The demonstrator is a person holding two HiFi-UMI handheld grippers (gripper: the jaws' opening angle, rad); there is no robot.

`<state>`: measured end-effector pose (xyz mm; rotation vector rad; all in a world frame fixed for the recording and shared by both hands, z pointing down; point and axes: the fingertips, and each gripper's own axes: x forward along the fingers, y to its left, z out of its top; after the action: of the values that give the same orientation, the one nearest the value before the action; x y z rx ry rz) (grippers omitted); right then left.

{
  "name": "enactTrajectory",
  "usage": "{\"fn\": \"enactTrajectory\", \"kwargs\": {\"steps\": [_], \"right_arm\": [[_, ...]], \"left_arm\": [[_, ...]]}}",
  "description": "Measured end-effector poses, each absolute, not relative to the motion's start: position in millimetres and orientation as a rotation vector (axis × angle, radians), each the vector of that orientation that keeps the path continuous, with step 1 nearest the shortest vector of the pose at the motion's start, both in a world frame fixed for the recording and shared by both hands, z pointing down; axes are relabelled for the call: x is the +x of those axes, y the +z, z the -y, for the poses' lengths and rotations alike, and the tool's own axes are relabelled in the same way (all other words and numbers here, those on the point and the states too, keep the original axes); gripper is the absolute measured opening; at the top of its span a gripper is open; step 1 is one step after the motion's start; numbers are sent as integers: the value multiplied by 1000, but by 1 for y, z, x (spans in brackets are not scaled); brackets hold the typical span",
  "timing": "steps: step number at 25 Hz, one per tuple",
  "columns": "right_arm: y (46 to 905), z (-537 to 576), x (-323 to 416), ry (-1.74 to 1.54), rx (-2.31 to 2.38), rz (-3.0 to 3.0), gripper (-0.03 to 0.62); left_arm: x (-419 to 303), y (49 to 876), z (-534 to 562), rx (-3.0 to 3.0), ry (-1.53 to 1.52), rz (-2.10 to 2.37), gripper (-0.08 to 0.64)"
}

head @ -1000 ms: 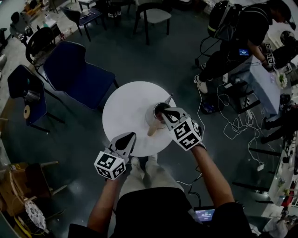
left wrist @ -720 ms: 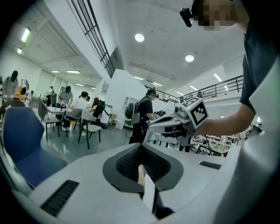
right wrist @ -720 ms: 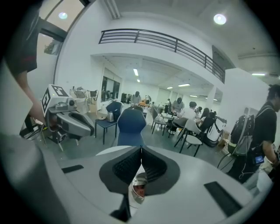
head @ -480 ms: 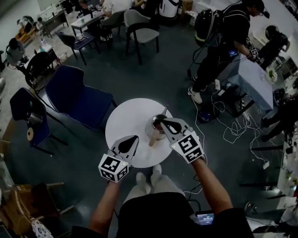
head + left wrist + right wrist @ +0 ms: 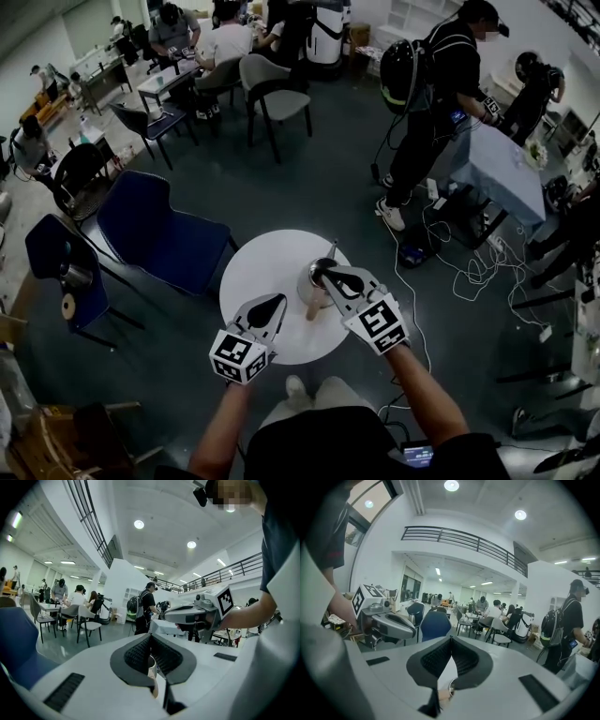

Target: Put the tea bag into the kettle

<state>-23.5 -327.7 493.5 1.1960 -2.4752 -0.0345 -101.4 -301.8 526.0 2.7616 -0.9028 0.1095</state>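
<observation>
A round white worktop carries a metal kettle right of its centre, with a pale wooden handle sticking out toward the person. The right gripper reaches in from the near right, its tips directly over the kettle's open mouth. In its own view the fingers meet at the tip, and the gap below them shows only the white worktop, a bit of the kettle's rim and the handle. The tea bag cannot be made out in any view, neither between the fingers nor on the worktop, and the kettle's inside is dark. The left gripper hangs over the near left part of the worktop, apart from the kettle and pointing toward it. Its fingers are together too, with nothing between them, and the kettle shows just beyond. A thin, light sliver stands up at the kettle's far side — too small to identify. A blue chair stands left of the worktop, and a person with a backpack stands further off on the right.
</observation>
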Motion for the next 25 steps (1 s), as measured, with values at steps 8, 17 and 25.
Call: {"fn": "enactTrajectory", "kwargs": {"steps": [8, 17, 25], "right_arm": [[476, 325, -19, -47, 1196, 2515, 20], [453, 310, -2, -24, 1258, 2593, 20], [430, 256, 32, -39, 1282, 2626, 20]], "left_arm": [[-98, 511, 304, 2788, 99, 893, 17], [-75, 490, 295, 2820, 66, 888, 17], [-40, 463, 238, 2814, 1, 861, 17]]}}
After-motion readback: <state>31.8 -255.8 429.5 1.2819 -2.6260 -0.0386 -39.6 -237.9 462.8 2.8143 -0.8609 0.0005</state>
